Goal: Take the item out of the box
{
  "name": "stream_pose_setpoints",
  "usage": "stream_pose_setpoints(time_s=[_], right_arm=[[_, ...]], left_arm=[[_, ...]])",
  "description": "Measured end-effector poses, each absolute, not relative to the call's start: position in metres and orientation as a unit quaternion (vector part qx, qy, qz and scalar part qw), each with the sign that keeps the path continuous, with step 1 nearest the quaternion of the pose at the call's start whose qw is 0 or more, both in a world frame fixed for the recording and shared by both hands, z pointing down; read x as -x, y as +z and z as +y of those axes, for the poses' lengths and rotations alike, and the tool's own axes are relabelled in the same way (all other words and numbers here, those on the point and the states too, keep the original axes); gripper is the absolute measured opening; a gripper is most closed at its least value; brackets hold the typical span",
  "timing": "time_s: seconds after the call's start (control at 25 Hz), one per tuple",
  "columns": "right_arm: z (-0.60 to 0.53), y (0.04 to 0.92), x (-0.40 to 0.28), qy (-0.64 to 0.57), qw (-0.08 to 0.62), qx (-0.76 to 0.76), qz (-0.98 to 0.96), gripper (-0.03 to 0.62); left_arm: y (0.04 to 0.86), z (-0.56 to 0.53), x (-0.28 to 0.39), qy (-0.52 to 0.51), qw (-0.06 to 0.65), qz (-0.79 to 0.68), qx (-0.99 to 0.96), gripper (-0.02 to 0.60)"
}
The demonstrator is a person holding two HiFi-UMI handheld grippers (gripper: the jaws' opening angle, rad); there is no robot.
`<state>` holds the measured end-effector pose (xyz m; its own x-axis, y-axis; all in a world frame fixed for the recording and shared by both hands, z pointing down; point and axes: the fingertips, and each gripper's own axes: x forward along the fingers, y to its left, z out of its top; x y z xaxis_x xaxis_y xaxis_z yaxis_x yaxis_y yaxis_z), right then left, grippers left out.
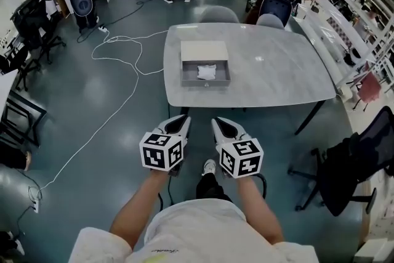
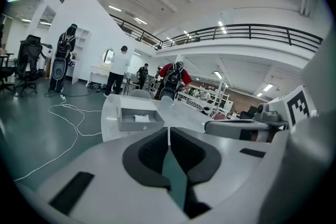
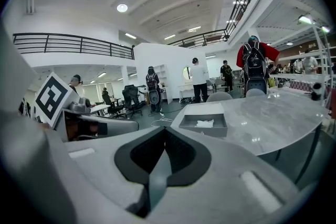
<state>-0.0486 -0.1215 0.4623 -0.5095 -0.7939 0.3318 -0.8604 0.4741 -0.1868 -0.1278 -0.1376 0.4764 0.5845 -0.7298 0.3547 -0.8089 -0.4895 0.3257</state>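
- The left gripper and right gripper were held side by side, just apart, over the floor short of the near edge of the grey marble-patterned desk.
- Both pointed forward toward the desk, tips tilted slightly inward, with bare forearms stretched out behind them.
- The left gripper's jaws were together, with nothing between them.
- The right gripper's jaws were likewise closed and empty.
- A shallow grey open box sat on the desk's left half, nearer the left edge and a little back from the near edge.
- The crumpled white item lay inside the box, roughly in its middle.
- A flat white cover lay against the box's far side.
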Motion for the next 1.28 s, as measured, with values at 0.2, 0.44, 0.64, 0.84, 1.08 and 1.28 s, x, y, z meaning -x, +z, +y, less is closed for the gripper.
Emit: stream_pose_setpoints(time_s=[0.2,0.44,0.64,0.84,1.08,1.28], right_arm=[[-0.168,0.469,0.033,0.173,0.096,-0.479,-0.855,0.005],[-0.230,0.475,0.009,0.185,0.102,-0.469,-0.857,0.005],[-0.276,0.485,-0.005,0.198,0.106,-0.458,-0.860,0.005],[-0.317,0.490,-0.015,0.211,0.107,-0.447,-0.863,0.005],[-0.346,0.499,-0.028,0.224,0.103,-0.440,-0.864,0.005],[-0.361,0.506,-0.036,0.235,0.104,-0.440,-0.860,0.005]], left_arm=[[0.487,-0.186,0.108,0.109,0.225,-0.446,-0.859,0.020],[0.499,-0.256,0.083,0.141,0.215,-0.440,-0.860,0.021],[0.515,-0.309,0.062,0.176,0.201,-0.430,-0.862,0.020],[0.528,-0.352,0.049,0.214,0.184,-0.420,-0.862,0.021],[0.556,-0.385,0.038,0.320,0.133,-0.386,-0.855,0.021],[0.573,-0.402,0.028,0.378,0.101,-0.335,-0.857,0.023]])
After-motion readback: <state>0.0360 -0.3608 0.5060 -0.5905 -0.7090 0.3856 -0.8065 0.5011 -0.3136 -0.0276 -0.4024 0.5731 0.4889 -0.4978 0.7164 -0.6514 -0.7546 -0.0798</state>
